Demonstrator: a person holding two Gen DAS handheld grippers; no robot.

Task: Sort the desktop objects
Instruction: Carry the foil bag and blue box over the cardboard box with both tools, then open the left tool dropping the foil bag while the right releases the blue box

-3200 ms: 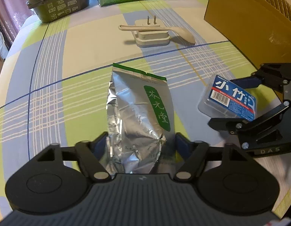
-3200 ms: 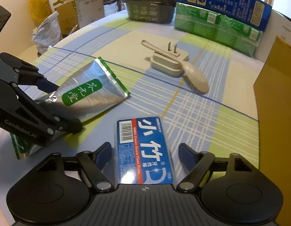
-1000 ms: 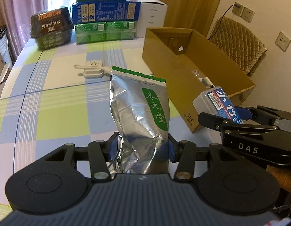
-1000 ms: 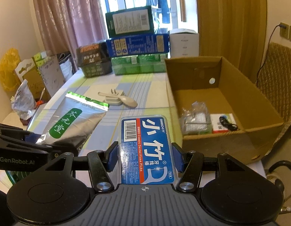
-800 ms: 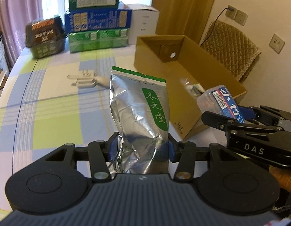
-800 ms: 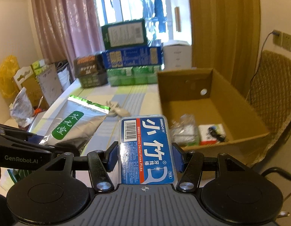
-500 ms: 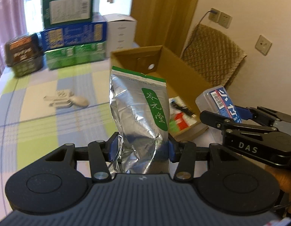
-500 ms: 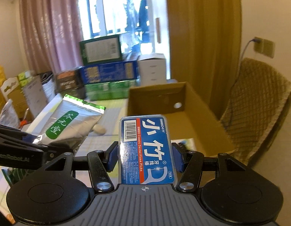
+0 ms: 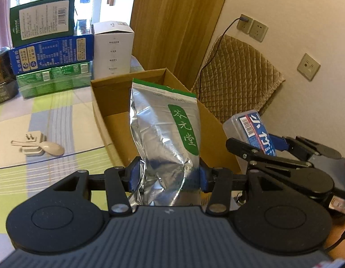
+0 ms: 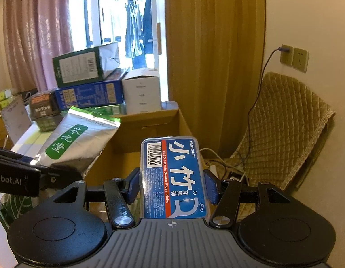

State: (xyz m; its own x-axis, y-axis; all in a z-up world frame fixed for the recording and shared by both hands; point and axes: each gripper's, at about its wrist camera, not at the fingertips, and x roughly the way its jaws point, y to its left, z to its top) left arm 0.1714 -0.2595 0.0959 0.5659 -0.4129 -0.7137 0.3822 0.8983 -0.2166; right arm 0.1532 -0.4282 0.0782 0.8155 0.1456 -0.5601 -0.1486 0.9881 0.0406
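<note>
My left gripper [image 9: 168, 174] is shut on a silver foil tea pouch [image 9: 165, 134] with a green label, held upright in the air in front of the open cardboard box [image 9: 100, 114]. My right gripper [image 10: 172, 187] is shut on a blue dental floss pick box [image 10: 173, 178], also lifted, over the near end of the cardboard box [image 10: 147, 122]. In the left wrist view the floss box [image 9: 252, 127] and the right gripper [image 9: 273, 149] sit to the right of the pouch. The right wrist view has the pouch [image 10: 78, 138] at the left. The carton's floor is mostly hidden.
A white plug adapter [image 9: 32, 145] with a beige spoon [image 9: 51, 148] across it lies on the checked tablecloth [image 9: 60, 116]. Stacked boxes [image 9: 49, 51] stand at the table's far end. Beyond the carton are a quilted chair [image 9: 237, 82], a cable and wall sockets [image 9: 252, 26].
Both grippers closed on the pouch and the floss box, lifted them off the table, and have swung right and up to the cardboard box.
</note>
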